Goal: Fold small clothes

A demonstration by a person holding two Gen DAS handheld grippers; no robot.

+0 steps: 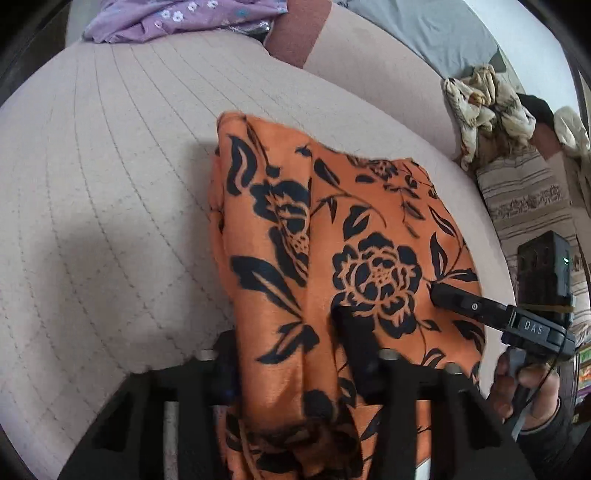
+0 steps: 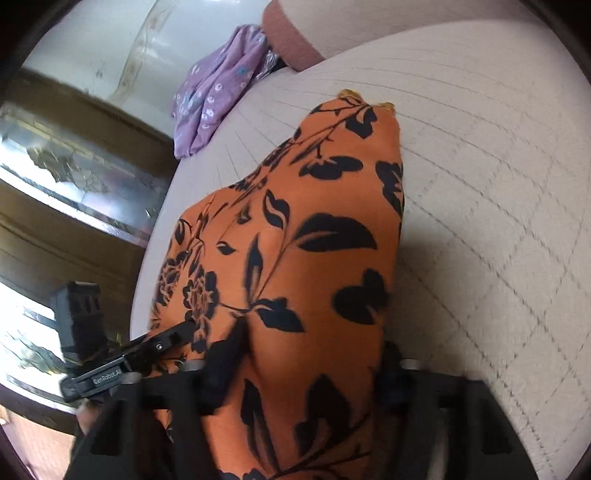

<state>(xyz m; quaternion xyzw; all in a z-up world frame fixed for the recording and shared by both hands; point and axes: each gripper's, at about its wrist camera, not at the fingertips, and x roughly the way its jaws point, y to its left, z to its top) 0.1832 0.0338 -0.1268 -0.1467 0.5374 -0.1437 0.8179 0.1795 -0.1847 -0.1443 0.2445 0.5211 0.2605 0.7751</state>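
Orange cloth (image 1: pixel 332 236): black flower print, draped over both grippers, far end spread on the quilted bed cover (image 1: pixel 110 184); near end cut off by the bottom edge in both views.
Same cloth, right wrist view (image 2: pixel 306 258): bunched and lifted close to the lens, a yellowish edge peeping out at the far tip; most of the bed surface behind it blocked.
Left gripper (image 1: pixel 295 354): fabric running between the two fingers, right finger dark and visible through the folds, left finger mostly covered; seemingly pinched on the orange cloth, pad contact itself hidden.
Left gripper from the right wrist (image 2: pixel 162 343): only a finger and the body with a lettered label seen at the left edge, tip against the cloth.
Right gripper (image 2: pixel 303 362): both fingers largely buried under fabric and blurred; cloth passing between them, apparently clamped, exact gap impossible to judge.
Right gripper from the left wrist (image 1: pixel 461 302): one finger tip resting on the cloth's right side, the other finger out of sight beneath or behind it.
Right hand (image 1: pixel 524 387): wrapped on the handle, partly cut by the fisheye rim.
Purple garment (image 1: pixel 166 18): small white flowers, crumpled at the bed's far end, top cut off.
Cream bundle (image 1: pixel 487 107): rumpled, off the bed's right side, nature unclear.
Motion blur: heavy on the right half of the right wrist view.
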